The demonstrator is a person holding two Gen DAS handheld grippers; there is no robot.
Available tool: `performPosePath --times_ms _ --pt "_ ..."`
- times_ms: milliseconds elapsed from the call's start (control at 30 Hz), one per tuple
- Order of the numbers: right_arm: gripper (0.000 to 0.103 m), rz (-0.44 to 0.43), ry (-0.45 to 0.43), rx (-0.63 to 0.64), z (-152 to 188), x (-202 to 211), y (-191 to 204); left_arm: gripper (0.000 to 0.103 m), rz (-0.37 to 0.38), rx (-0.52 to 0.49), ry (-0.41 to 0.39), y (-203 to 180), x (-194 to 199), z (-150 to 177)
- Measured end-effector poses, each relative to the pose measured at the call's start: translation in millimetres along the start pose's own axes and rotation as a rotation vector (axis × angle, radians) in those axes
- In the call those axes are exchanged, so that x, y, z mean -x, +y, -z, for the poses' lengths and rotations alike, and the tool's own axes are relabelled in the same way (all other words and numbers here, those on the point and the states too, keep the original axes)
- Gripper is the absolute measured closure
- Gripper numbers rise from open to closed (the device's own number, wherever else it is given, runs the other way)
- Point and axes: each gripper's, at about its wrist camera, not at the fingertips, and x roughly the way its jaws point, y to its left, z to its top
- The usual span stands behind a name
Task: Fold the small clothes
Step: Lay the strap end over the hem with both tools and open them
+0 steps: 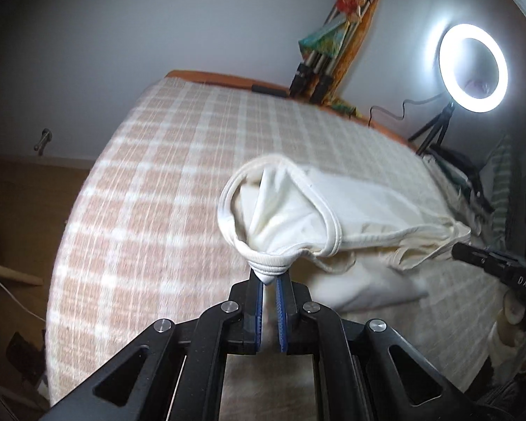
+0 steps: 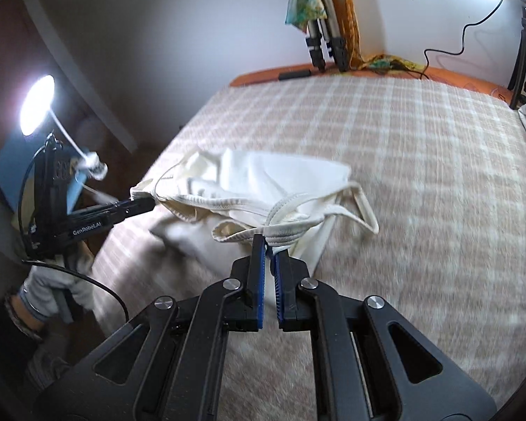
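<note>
A small cream-white garment [image 1: 336, 207] with ribbed trim and thin straps hangs stretched between my two grippers, lifted above the checked bedcover [image 1: 150, 182]. My left gripper [image 1: 270, 277] is shut on a bunched ribbed edge at one end. My right gripper [image 2: 270, 245] is shut on the bunched ribbed edge and straps at the other end of the garment [image 2: 263, 179]. The left gripper [image 2: 136, 206] also shows at the left of the right wrist view, pinching the cloth. The right gripper [image 1: 473, 256] shows at the right edge of the left wrist view.
A lit ring light [image 1: 473, 68] on a small tripod stands at the bed's far right, beside a pile of clothes [image 1: 473, 182]. A folded tripod with colourful cloth [image 1: 326, 52] leans on the wall. The bed's left edge drops to the floor [image 1: 17, 210]. A lamp [image 2: 36, 105] shines at left.
</note>
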Motion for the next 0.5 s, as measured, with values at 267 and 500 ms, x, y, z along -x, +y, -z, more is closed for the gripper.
performPosePath --times_ms 267,500 --pt "0.097 0.022 0.121 0.037 30.8 5.2 4.8 0.081 -0.016 -0.066 0.008 -0.5 30.3 21.3" --pt "0.095 -0.029 0.038 0.071 19.0 39.4 24.8 0.072 -0.003 -0.137 -0.065 -33.1 50.1 -12.4"
